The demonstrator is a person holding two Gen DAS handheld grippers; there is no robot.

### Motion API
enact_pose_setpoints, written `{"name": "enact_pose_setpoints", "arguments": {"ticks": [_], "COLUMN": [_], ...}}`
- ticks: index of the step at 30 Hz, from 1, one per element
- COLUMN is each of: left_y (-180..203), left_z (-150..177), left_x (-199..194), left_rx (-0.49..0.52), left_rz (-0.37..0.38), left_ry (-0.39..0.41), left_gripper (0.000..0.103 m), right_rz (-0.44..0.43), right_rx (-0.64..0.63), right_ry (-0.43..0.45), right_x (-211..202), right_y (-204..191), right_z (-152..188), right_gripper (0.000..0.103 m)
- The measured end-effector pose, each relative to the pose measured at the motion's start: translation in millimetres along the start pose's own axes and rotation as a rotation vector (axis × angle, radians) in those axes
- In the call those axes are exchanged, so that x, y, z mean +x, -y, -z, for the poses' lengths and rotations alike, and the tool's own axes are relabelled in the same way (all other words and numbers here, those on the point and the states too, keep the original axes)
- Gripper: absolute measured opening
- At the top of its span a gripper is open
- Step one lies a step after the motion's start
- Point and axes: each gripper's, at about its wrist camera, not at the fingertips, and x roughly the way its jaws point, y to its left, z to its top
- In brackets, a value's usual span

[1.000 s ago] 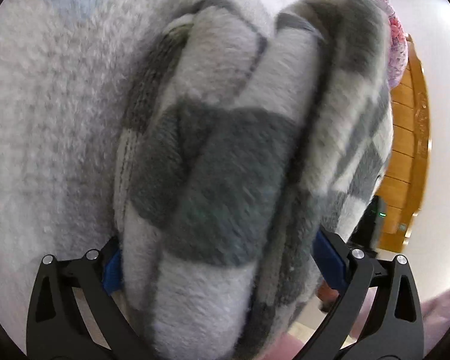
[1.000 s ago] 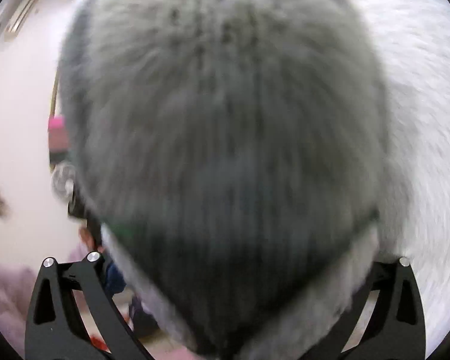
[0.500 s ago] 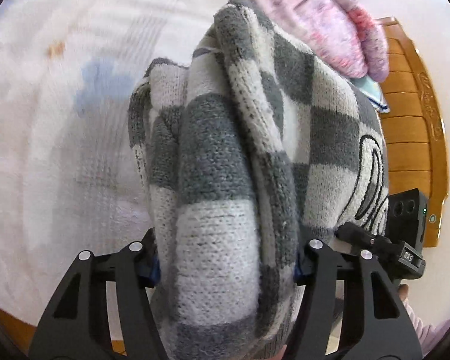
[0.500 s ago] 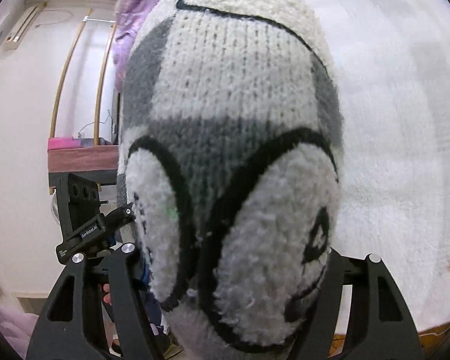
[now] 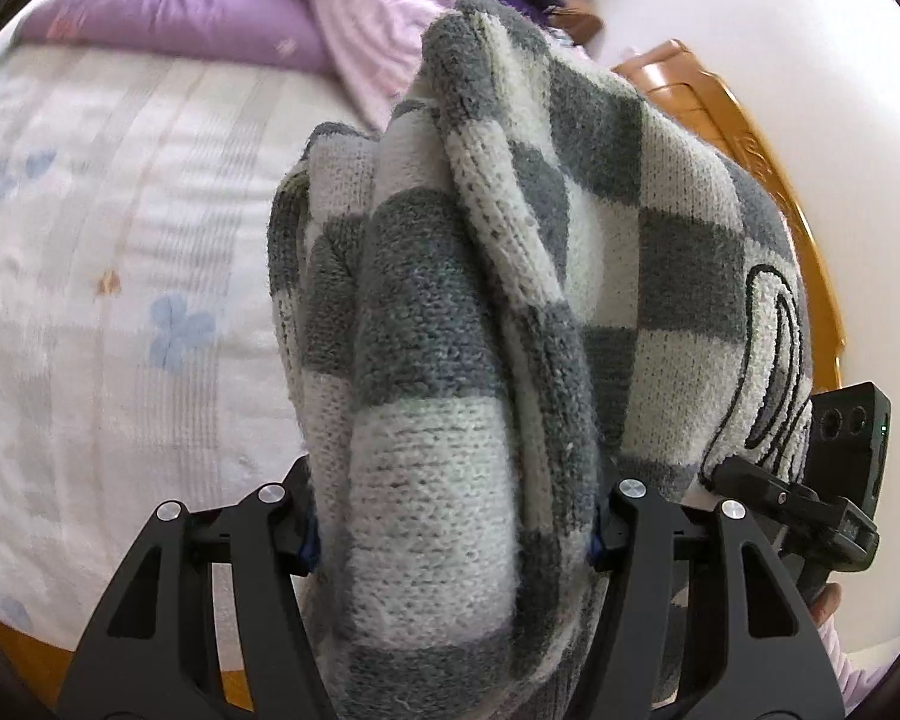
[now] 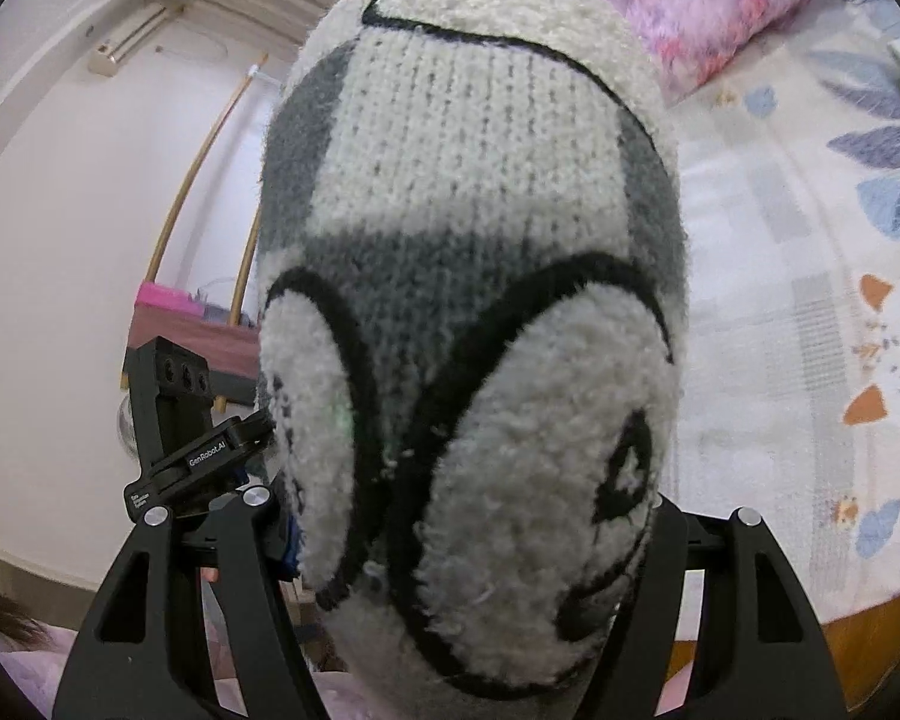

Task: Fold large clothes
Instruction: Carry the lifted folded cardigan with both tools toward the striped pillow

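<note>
"GenRobot.AI" on the left tool's (image 6: 210, 450) mount

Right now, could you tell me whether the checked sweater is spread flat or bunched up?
Bunched: the checked sweater bulges in thick folds between both grippers, off the bed.

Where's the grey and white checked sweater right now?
The checked sweater fills the middle of both wrist views, bunched between the fingers of the left gripper and the right gripper, above the floral bedsheet.
</note>
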Motion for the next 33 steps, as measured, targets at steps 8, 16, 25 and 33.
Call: {"name": "enact_pose_setpoints", "arguments": {"ticks": [8, 16, 25, 33], "left_y": [44.0, 85.9, 158.7, 240.4], "left_z": [17.8, 45.7, 87.4, 122.1], "left_x": [-18.6, -9.0, 17.1, 48.5], "left_rx": [0.072, 0.122, 0.115, 0.108], "left_rz": [0.028, -0.013, -0.023, -0.037], "left_ry": [0.006, 0.02, 0.086, 0.107], "left_gripper": [0.06, 0.06, 0.06, 0.06], "right_rz": [0.034, 0.011, 0.002, 0.009], "right_rx": [0.028, 0.06, -0.004, -0.038], "right_ry": [0.102, 0.151, 0.173, 0.174], "right_x": [-43.9, -64.3, -137.7, -205.0], "right_y": [-2.9, 25.9, 68.2, 112.7], "right_z": [40.1, 41.0, 45.3, 49.1], "right_gripper": [0.065, 0.065, 0.065, 0.065]}}
